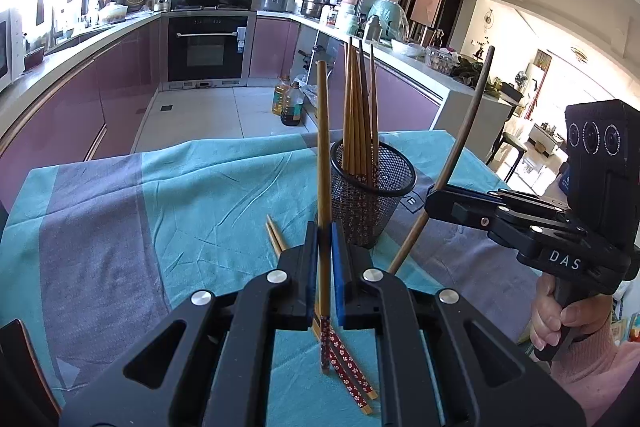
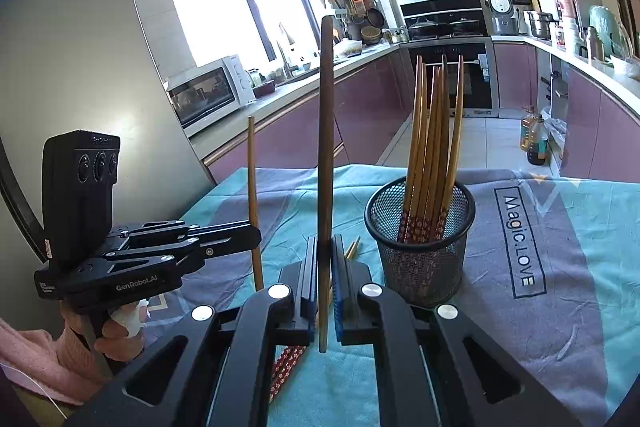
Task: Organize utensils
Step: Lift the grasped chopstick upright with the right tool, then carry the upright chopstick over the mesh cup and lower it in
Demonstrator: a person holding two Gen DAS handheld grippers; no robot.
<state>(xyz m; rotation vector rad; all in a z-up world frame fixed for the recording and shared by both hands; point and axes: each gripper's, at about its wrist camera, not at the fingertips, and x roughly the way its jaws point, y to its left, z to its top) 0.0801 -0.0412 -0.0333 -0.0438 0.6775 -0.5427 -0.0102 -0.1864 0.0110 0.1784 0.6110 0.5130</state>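
Note:
A black mesh holder (image 1: 372, 195) (image 2: 420, 239) stands on the table with several wooden chopsticks (image 1: 360, 115) (image 2: 434, 147) upright in it. My left gripper (image 1: 324, 239) (image 2: 254, 237) is shut on a light chopstick with a red flowered end (image 1: 323, 147) (image 2: 253, 187), held upright left of the holder. My right gripper (image 2: 324, 255) (image 1: 432, 201) is shut on a dark brown chopstick (image 2: 325, 147) (image 1: 464, 139), also held up beside the holder. Two more chopsticks (image 1: 344, 367) (image 2: 288, 363) lie on the cloth beneath the grippers.
A teal and grey cloth (image 1: 160, 195) (image 2: 560, 227) covers the table. Behind it are the kitchen counters, an oven (image 1: 208, 47), oil bottles (image 1: 290, 103) on the floor and a microwave (image 2: 208, 91).

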